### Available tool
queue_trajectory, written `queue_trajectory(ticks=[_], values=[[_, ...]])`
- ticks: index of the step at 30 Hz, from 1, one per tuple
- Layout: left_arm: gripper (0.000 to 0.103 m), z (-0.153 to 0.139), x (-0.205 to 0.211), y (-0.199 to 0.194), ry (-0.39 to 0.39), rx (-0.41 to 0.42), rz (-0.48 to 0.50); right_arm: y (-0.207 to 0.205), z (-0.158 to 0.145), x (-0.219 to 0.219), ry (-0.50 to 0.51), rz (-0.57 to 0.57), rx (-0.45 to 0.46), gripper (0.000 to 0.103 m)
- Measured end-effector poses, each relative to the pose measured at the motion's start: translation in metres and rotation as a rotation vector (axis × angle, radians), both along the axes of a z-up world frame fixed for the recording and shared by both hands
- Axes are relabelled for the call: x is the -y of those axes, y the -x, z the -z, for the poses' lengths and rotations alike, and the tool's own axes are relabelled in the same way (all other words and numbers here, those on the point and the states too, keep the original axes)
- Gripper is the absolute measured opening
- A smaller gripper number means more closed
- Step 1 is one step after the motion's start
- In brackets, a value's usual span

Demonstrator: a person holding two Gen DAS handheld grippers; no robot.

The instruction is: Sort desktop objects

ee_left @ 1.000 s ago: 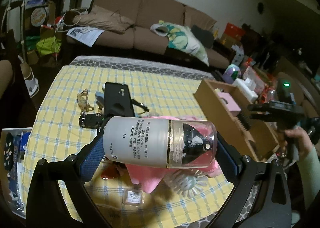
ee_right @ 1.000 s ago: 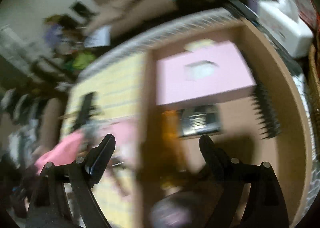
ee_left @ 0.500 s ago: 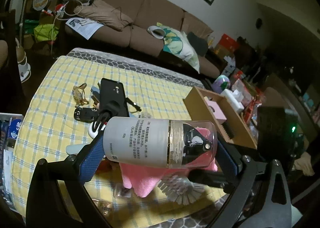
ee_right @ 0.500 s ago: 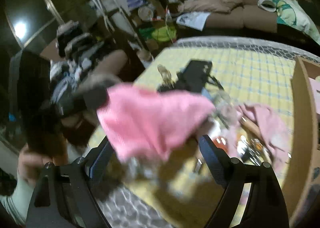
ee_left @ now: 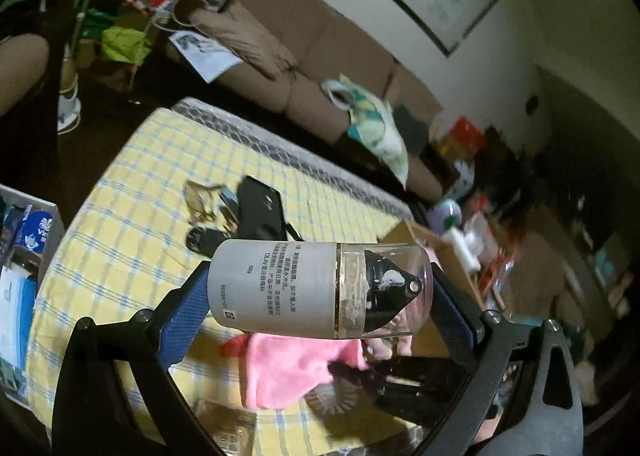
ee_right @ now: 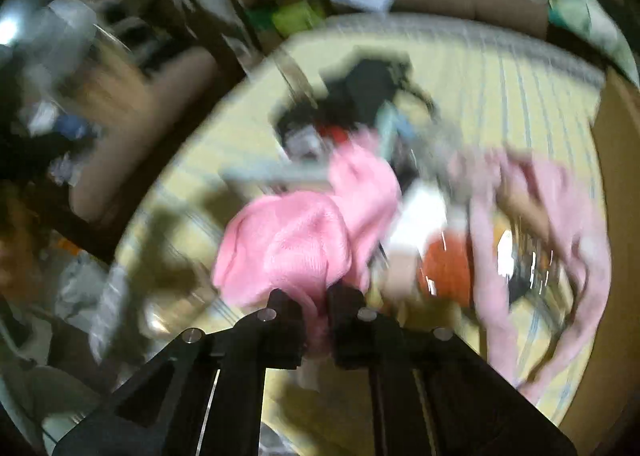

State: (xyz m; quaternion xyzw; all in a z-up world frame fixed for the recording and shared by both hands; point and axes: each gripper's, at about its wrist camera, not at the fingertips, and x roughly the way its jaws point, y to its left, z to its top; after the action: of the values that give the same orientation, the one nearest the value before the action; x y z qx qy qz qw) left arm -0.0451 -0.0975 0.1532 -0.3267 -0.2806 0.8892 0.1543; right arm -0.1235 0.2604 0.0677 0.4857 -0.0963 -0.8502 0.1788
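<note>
My left gripper point(ee_left: 320, 292) is shut on a white cosmetic bottle point(ee_left: 280, 288) with a clear cap, held sideways above the yellow checked table point(ee_left: 132, 192). My right gripper point(ee_right: 316, 316) is shut on a bright pink cloth point(ee_right: 296, 240) near the table's front; the view is blurred. The same pink cloth point(ee_left: 288, 368) shows below the bottle in the left wrist view, with the right gripper's dark body beside it. A paler pink cloth point(ee_right: 540, 236) lies to the right over small items.
A black phone point(ee_left: 260, 212), keys point(ee_left: 200, 200) and a black fob lie mid-table. A wooden box point(ee_left: 444, 256) stands at the table's right edge, also seen in the right wrist view point(ee_right: 616, 160). A white round brush point(ee_left: 332, 400) lies near the front edge. A sofa stands behind.
My right gripper has swung from the wooden box to the pink cloth and shut on it. My left gripper keeps the bottle and has lifted and tilted a little.
</note>
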Motion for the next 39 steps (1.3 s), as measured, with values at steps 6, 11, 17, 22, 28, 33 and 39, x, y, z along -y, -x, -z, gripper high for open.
queue_trajectory(ticks=[6,11,17,22,28,33,39], values=[[0.099,0.001,0.018,0.000,-0.019,-0.002,-0.052,-0.020,-0.046,-0.046,0.127,0.125,-0.064,0.084],[0.099,0.001,0.014,0.001,-0.001,-0.003,-0.064,-0.027,-0.086,-0.064,0.123,0.174,-0.162,0.084],[0.099,0.001,0.012,0.000,0.031,-0.014,-0.085,0.007,-0.081,-0.045,0.130,0.165,-0.117,0.083],[0.099,0.003,0.016,0.003,0.044,-0.010,-0.089,0.047,-0.077,-0.032,0.162,0.153,-0.060,0.077],[0.099,0.008,0.019,0.006,0.083,0.003,-0.088,0.064,-0.076,-0.041,0.173,0.188,-0.041,0.073],[0.099,0.010,0.019,0.007,0.073,0.006,-0.068,0.067,-0.050,-0.068,0.128,0.271,0.005,0.052],[0.099,0.009,0.012,0.007,0.075,0.002,-0.052,0.094,-0.009,-0.064,0.084,0.283,0.098,0.035]])
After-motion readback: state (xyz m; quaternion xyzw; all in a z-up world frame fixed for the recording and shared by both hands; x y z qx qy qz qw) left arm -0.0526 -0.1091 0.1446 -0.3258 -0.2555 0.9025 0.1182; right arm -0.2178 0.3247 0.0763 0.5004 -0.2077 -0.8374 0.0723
